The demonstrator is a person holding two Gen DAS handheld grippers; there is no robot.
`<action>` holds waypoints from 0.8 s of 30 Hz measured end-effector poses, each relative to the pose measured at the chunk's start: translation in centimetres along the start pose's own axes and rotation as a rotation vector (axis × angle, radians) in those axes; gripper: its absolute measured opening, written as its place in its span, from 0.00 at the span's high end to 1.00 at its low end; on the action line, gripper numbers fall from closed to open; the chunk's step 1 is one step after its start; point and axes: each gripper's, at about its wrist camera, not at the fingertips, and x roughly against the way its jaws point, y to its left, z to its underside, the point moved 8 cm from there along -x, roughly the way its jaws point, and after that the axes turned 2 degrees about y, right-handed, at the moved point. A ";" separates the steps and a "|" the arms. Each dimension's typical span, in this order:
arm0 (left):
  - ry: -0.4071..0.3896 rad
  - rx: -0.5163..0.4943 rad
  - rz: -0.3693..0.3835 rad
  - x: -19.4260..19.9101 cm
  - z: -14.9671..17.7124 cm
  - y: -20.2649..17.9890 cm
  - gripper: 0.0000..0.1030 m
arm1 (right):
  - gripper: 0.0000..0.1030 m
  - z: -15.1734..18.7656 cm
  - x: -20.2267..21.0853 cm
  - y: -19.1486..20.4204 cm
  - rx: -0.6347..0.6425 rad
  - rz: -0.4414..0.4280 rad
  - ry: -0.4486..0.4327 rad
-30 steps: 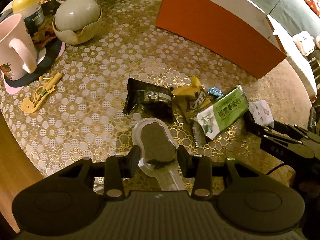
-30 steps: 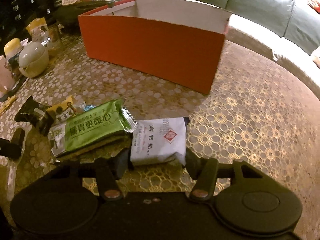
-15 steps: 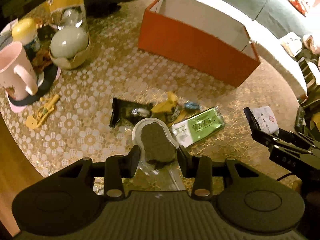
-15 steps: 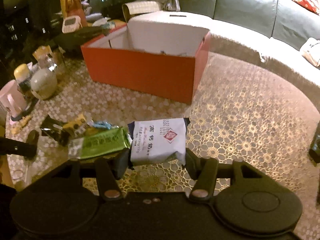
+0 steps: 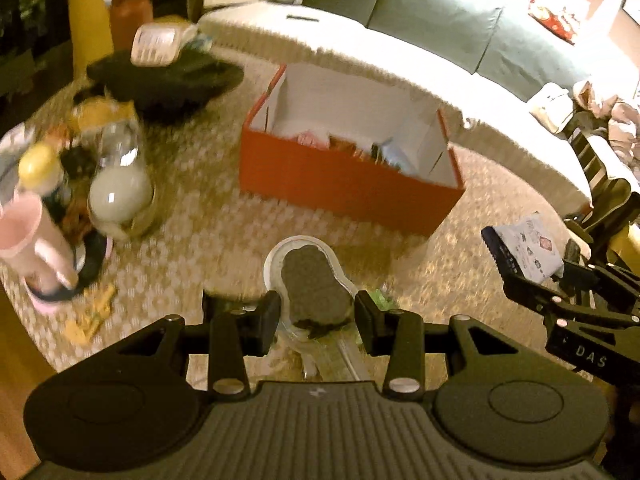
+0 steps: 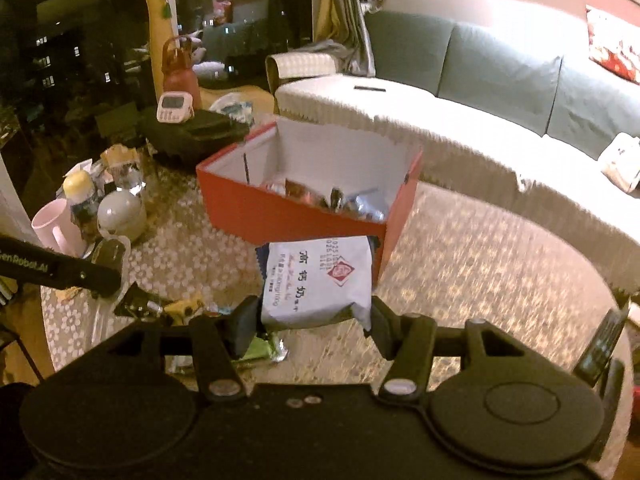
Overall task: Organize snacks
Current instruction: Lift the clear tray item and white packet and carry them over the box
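My left gripper [image 5: 316, 316] is shut on a clear-wrapped dark cookie [image 5: 314, 288], held above the table. My right gripper [image 6: 312, 320] is shut on a white milk packet [image 6: 320, 276] with red print, also lifted; the same packet [image 5: 528, 248] shows at the right of the left wrist view. Ahead of both stands the open orange box [image 5: 344, 184], also [image 6: 288, 216], with several snacks inside. Below on the lace tablecloth lie a black snack pack [image 6: 138, 304], a yellow one [image 6: 186, 306] and a green packet [image 6: 266, 350].
A pink mug [image 5: 34, 236], a pale round jar [image 5: 118, 192], a yellow-capped bottle [image 5: 38, 164] and a yellow toy [image 5: 92, 316] crowd the table's left side. A black case [image 5: 168, 80] sits behind. A sofa [image 5: 440, 28] curves around the far edge.
Both grippers have risen from the table with their snacks, and the view has tipped up so the inside of the orange box shows. The loose snack pile has dropped below.
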 end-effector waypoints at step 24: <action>-0.182 -0.208 -0.068 -4.1 -16.8 -3.6 0.61 | 0.45 -8.9 -5.3 -2.8 0.077 0.057 -0.031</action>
